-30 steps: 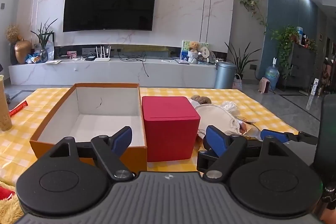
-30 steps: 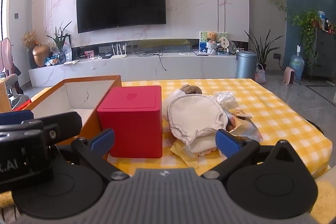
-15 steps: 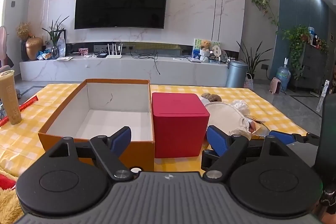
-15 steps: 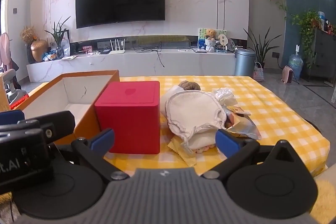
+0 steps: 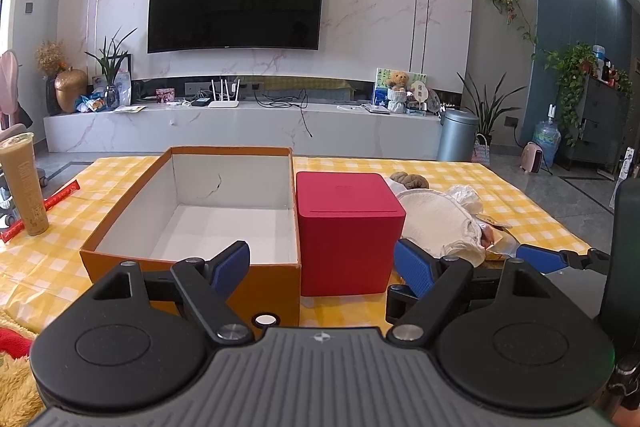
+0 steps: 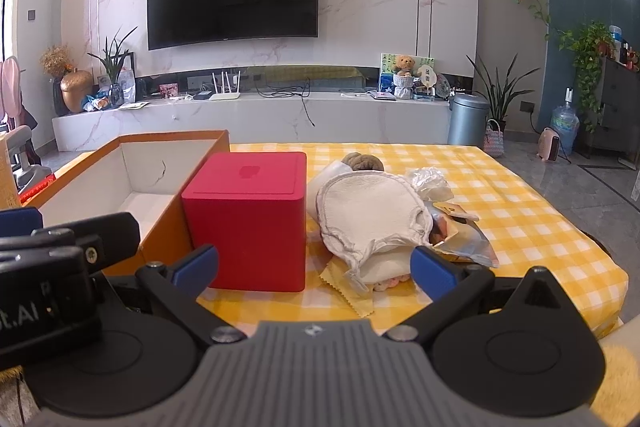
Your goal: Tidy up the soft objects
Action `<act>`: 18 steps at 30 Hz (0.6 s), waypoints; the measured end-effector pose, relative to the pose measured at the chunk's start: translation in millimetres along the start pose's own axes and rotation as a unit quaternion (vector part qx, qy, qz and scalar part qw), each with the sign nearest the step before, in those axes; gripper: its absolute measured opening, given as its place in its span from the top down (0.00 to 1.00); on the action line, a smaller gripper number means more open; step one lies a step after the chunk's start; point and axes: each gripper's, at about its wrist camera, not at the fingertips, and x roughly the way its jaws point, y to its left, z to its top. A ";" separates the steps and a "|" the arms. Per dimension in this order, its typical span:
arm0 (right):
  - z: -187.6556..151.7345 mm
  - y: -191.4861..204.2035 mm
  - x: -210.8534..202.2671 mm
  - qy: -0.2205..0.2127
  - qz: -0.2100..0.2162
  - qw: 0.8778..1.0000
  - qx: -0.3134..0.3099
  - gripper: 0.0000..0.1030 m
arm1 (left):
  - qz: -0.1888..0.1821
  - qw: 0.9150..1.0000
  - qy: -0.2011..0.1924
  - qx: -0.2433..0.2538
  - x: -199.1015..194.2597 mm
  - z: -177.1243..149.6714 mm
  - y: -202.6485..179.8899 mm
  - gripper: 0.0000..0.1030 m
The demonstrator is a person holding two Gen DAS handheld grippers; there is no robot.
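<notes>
My table (image 6: 520, 223) wears a yellow checked cloth. On it the open orange box (image 5: 192, 263) touches the red box (image 6: 248, 223). Just right of that lies the pile of soft things, a white cloth (image 6: 372, 215) topmost. My left tongs (image 5: 320, 267) and right tongs (image 6: 316, 267) both gape wide, holding nothing.

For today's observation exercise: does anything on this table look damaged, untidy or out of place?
Two things. The orange box has a crack-like dark line on its inner back wall. Right of the red box, the soft items lie in a loose heap mixed with crinkled packets, not sorted. Both grippers, left and right, are open and empty.
</notes>
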 end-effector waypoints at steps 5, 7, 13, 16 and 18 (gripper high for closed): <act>-0.5 -0.1 -0.5 -0.001 0.001 1.000 0.001 0.03 | 0.000 1.000 0.001 0.003 -0.5 1.0 -1.6 0.07; -0.6 -0.3 -1.1 -0.001 0.000 1.000 0.001 0.03 | 0.000 1.000 0.001 0.003 -0.3 0.6 -1.8 0.07; -0.4 -1.2 -0.3 0.001 -0.002 1.000 0.003 0.03 | 0.005 1.000 0.002 0.003 -0.5 0.9 -2.5 0.07; -0.4 -0.7 -0.8 0.001 -0.001 1.000 0.002 0.03 | 0.008 1.000 0.002 0.002 -0.2 -0.2 -3.7 0.07; -0.4 -0.7 -0.3 0.001 -0.001 1.000 0.001 0.03 | 0.010 1.000 0.004 0.002 0.3 0.0 -3.8 0.07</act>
